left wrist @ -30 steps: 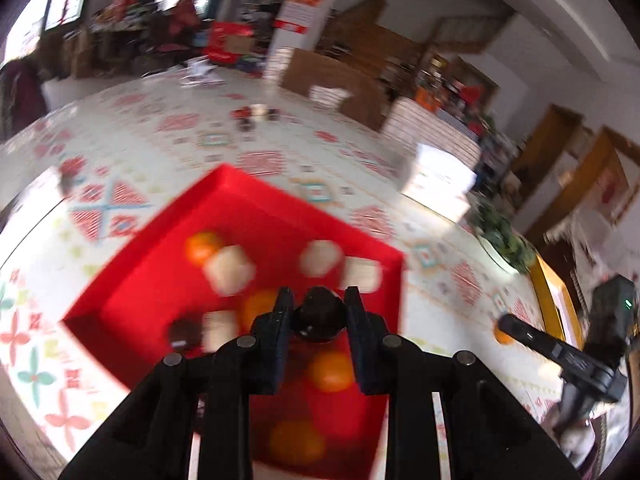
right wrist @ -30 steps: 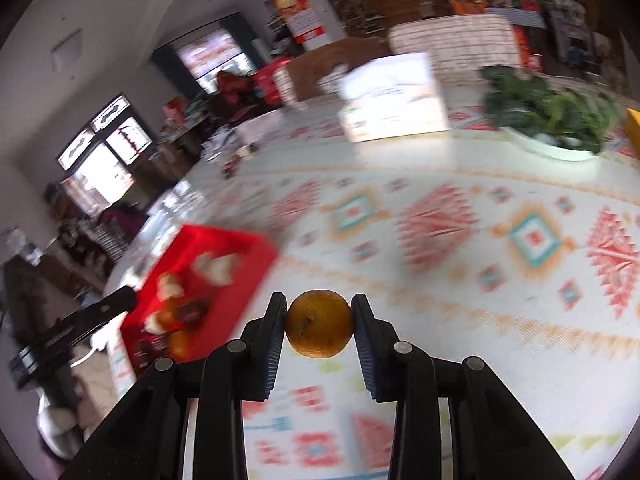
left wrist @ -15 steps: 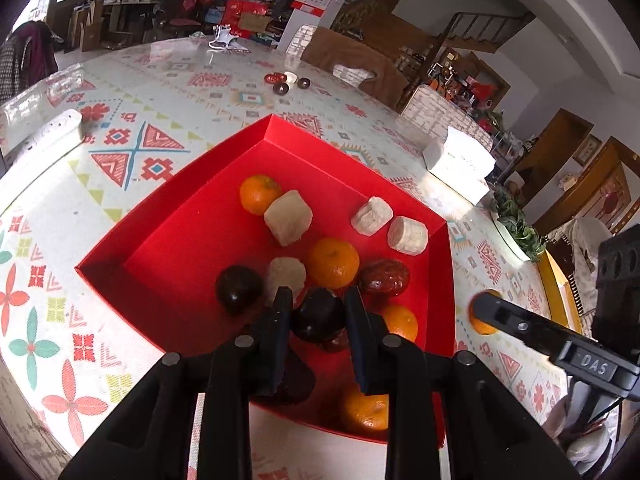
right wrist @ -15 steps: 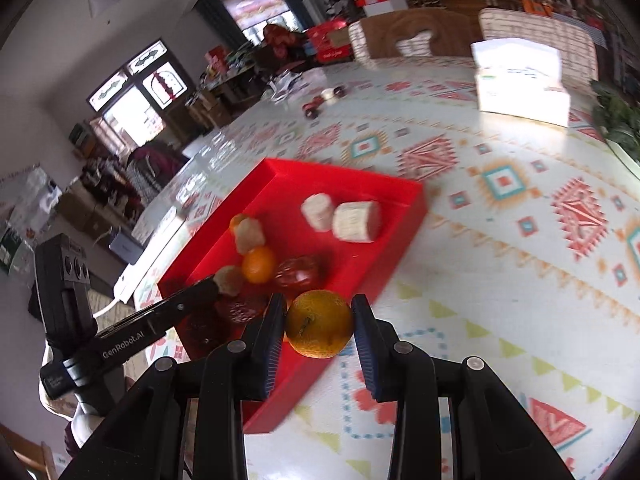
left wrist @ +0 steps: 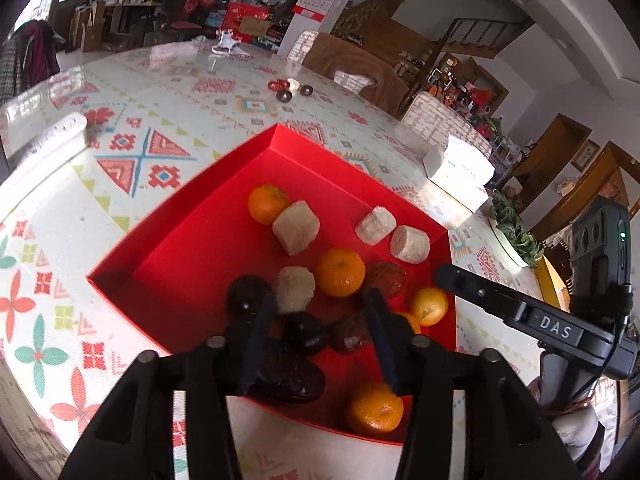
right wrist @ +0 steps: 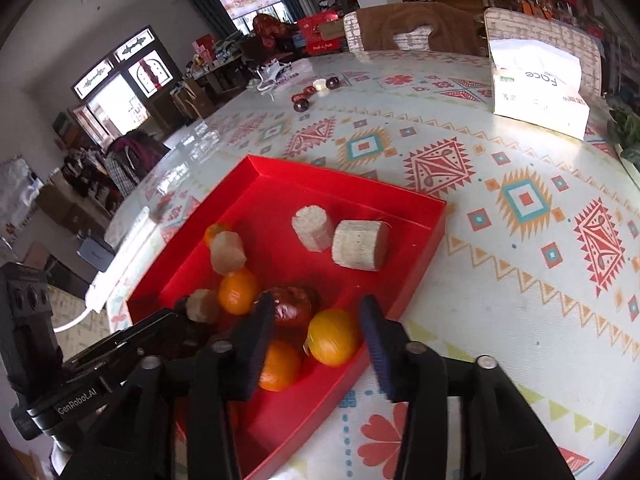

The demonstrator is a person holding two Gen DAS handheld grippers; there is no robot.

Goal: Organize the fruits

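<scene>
A red tray (left wrist: 188, 216) (right wrist: 420, 240) on the patterned table holds several oranges, dark fruits and pale cut pieces. My left gripper (left wrist: 316, 316) is open above the tray's near side, and a dark fruit (left wrist: 306, 332) lies in the tray between its fingers. My right gripper (right wrist: 316, 332) is open over the tray's near corner, and an orange (right wrist: 334, 336) lies in the tray between its fingers. The right gripper also shows at the right of the left wrist view (left wrist: 452, 280), next to that orange (left wrist: 430, 306).
A white tissue box (right wrist: 538, 92) (left wrist: 460, 170) stands at the far right of the table. Small dark and red items (right wrist: 310, 94) (left wrist: 286, 88) lie at the far side. A plate of greens (left wrist: 514, 232) sits by the right edge. Chairs stand behind the table.
Both grippers have opened. The dark fruit has dropped from the left gripper into the tray, and the orange has dropped from the right gripper into the tray.
</scene>
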